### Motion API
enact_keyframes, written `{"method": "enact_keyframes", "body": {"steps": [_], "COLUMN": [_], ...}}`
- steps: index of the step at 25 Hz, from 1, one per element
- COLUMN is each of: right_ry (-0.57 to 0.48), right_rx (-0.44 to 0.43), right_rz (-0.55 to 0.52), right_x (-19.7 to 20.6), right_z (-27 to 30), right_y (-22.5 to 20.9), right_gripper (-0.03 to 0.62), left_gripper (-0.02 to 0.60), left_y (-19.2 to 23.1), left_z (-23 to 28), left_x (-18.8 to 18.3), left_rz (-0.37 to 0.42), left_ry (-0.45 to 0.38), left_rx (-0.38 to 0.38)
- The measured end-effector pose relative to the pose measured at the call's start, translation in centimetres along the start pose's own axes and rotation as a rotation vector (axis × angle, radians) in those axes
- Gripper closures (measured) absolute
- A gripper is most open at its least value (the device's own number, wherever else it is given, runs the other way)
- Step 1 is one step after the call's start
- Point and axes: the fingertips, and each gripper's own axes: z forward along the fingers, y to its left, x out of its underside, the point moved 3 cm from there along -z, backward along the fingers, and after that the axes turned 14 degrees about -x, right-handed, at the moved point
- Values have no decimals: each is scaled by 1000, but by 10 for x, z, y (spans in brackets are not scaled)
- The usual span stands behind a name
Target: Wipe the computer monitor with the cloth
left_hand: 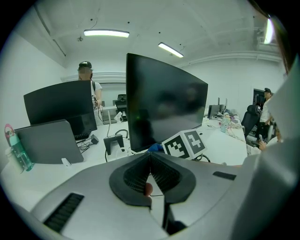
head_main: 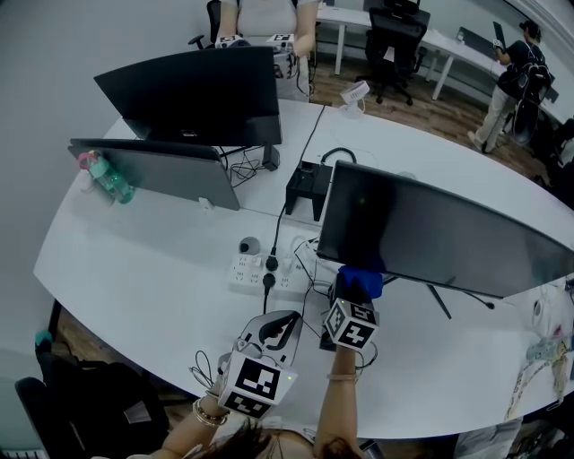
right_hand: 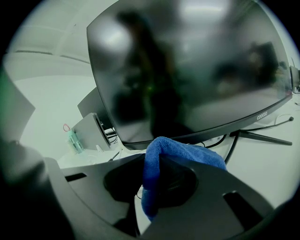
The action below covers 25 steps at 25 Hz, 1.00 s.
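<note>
Head view, left to right:

- Left edge: a water bottle (head_main: pixel 109 177) stands on the white desk (head_main: pixel 143 269), just beside a grey screen (head_main: pixel 161 175) seen from its back.
- Upper centre: a second black screen (head_main: pixel 193 94) stands behind the grey one. A person (head_main: pixel 269 18) is behind it at the top edge.
- Centre: a white power strip (head_main: pixel 265 273) lies on the desk with black plugs and cables in it.
- Lower centre: the left tool (head_main: pixel 285 324) is above the near desk edge, below the power strip. In the left gripper view, the left tool (left_hand: pixel 150 157) has its jaws together with nothing between them.
- Right of it: the right tool (head_main: pixel 357 291) points at the lower left corner of the computer monitor (head_main: pixel 448 233). In the right gripper view, the right tool (right_hand: pixel 157 164) is clamped on a blue cloth (right_hand: pixel 173 154), which folds over the jaw tips.
- The cloth (head_main: pixel 359 282) sits at the bottom edge of the monitor, near its left end. Contact with the screen cannot be confirmed.
- Centre right: the monitor is wide, curved and dark. It fills most of the right gripper view (right_hand: pixel 187 70) and stands centre frame in the left gripper view (left_hand: pixel 164 103).
- Upper right: another person (head_main: pixel 516 72) stands on the wooden floor, well apart from the desk.
</note>
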Motion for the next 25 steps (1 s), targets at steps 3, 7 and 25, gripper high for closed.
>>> {"method": "enact_keyframes", "body": {"steps": [3, 7, 25], "right_ry": [6, 9, 58], "right_rx": [5, 8, 18], "right_rz": [-4, -13, -71], "right_x": [2, 1, 3], "right_z": [1, 4, 21], "right_y": [2, 4, 23], "right_gripper": [531, 531, 531], "left_gripper": [572, 572, 572], "left_y": [3, 8, 34], "left_z": [-1, -1, 4], "left_x": [1, 3, 17], "left_rz": [-7, -8, -60], "left_ry": [0, -1, 11], "left_rx": [3, 4, 10]}}
